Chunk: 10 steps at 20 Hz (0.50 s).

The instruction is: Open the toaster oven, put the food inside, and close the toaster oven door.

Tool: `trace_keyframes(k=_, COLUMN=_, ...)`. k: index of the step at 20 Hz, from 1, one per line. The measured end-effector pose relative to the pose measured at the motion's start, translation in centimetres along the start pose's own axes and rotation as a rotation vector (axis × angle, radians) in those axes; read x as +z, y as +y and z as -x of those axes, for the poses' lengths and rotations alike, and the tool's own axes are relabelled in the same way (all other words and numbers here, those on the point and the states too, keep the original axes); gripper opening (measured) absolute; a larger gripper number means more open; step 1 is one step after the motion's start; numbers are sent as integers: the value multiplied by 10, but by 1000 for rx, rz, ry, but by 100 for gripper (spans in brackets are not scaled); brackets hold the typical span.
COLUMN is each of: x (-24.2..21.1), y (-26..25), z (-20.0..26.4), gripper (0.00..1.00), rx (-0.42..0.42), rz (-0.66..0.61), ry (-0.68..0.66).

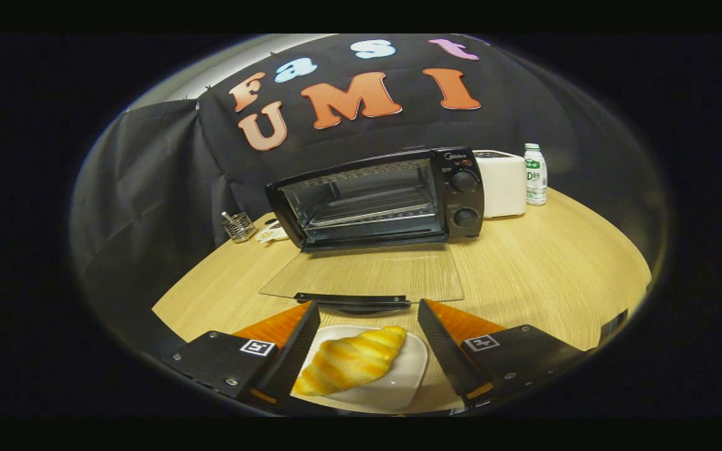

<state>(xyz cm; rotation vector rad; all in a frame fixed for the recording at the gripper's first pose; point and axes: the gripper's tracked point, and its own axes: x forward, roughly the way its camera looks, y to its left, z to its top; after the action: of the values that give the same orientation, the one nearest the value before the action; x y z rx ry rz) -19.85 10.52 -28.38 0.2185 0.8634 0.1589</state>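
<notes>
Between my jaws (368,341), at the lower middle of the frame, lies the bread (350,361) on a white plate (406,379). My jaws stand wide open, one finger on each side of the plate, and they hold nothing; I judge that neither finger touches the bread yet. The long axis of the bread runs slanted, from the lower left up to the right, so it is not square to my fingers, and I think the closing should take it across its narrow middle.

Just ahead of the fingers is the handle of the glass door (364,274), which lies flat and open on the desk (549,263). Beyond it, in the centre, the toaster oven (376,197) shows its open cavity with a wire rack. The way forward looks free, but the bread must pass over the door and its handle. A white appliance (504,183) and a bottle (535,174) stand to the right, well apart.
</notes>
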Motion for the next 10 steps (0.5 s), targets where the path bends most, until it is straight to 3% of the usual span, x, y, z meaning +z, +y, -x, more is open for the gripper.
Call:
trace_keyframes(k=2, x=-16, y=11, z=1, gripper=96, rx=-1, rz=8, ry=21)
trace_keyframes(k=10, x=-57, y=11, z=15, gripper=97, rx=-134, rz=97, ry=69)
